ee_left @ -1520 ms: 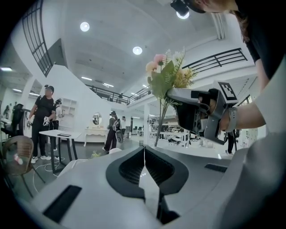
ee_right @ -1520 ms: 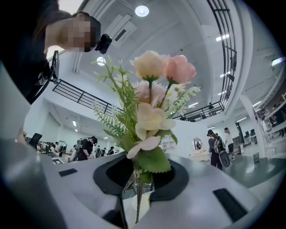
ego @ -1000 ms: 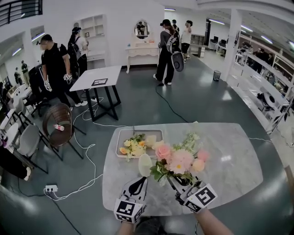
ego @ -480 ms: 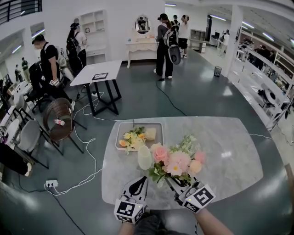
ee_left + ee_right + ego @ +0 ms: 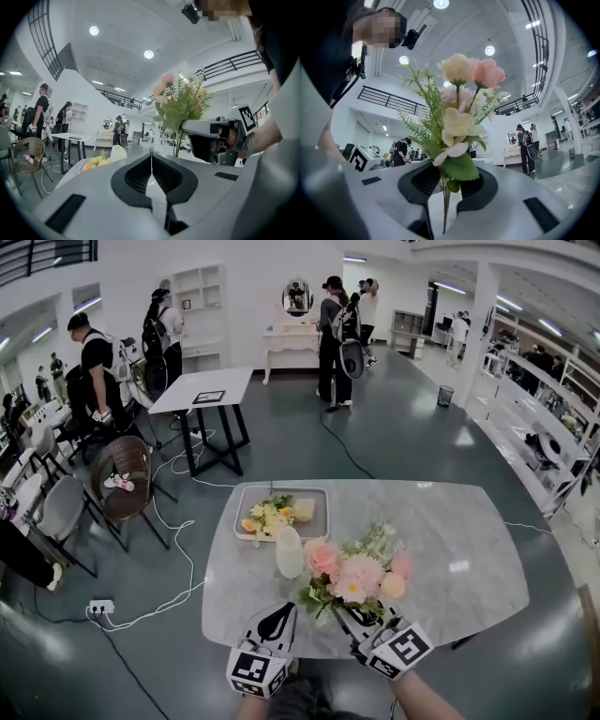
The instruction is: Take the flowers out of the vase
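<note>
- While the right gripper is closed only partway, its jaws pinch the thin stems of the flowers. The pink, cream and peach heads and green fronds rise above the jaws.
- By contrast, the jaws of the left gripper are fully together, their tips meeting in a single line with nothing between them.
- Head view: the flowers are out of the vase and held just to its right, over the near part of the table.
- The vase is white and stands upright on the grey marble table top, between the tray and the left gripper.
- The tray is rectangular and lies on the far side of the table. A second bunch of yellow and orange blooms lies in it, with a pale object beside that bunch.
- Both grippers sit at the near edge of the table, the left one close beside the right. Each carries a cube with square markers.
- Background: a grey-green floor with a white cable trailing across it, a white desk on dark legs, and a dressing table with an oval mirror. Several people stand near the desk and the dressing table.
</note>
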The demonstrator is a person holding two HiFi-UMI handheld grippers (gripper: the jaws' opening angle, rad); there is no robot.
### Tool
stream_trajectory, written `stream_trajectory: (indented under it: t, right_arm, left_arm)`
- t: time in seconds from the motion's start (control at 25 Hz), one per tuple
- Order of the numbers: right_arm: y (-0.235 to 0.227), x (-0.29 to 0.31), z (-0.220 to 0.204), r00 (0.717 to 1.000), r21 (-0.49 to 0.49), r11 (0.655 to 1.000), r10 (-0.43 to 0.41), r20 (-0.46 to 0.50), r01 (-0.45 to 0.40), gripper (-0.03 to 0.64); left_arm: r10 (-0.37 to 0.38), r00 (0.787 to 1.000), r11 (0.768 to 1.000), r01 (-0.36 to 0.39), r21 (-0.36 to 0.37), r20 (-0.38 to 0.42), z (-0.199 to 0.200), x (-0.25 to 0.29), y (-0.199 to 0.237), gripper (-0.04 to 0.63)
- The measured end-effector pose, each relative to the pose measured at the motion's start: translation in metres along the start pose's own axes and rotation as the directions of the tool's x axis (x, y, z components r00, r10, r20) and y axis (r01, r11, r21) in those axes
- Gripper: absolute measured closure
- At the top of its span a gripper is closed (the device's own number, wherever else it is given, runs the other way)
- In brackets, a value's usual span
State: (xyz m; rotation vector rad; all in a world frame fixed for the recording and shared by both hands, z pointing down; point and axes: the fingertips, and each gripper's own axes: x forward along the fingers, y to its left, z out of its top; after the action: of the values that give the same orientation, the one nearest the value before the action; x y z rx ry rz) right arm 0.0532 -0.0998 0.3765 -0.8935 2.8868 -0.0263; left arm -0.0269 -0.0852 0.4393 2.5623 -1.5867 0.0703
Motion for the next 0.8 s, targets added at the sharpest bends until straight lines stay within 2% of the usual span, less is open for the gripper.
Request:
stream_trajectory:
  t: [0.8]
  right_arm:
    - [0.051, -0.052, -0.001, 0.999, 0.006, 0.999, 0.033, 0.005, -0.033, 0.506]
  left_arm:
    - [0.057, 0.998, 0.998, -0.056, -0.024, 0.033, -0.008, -0.063, -0.041, 0.578]
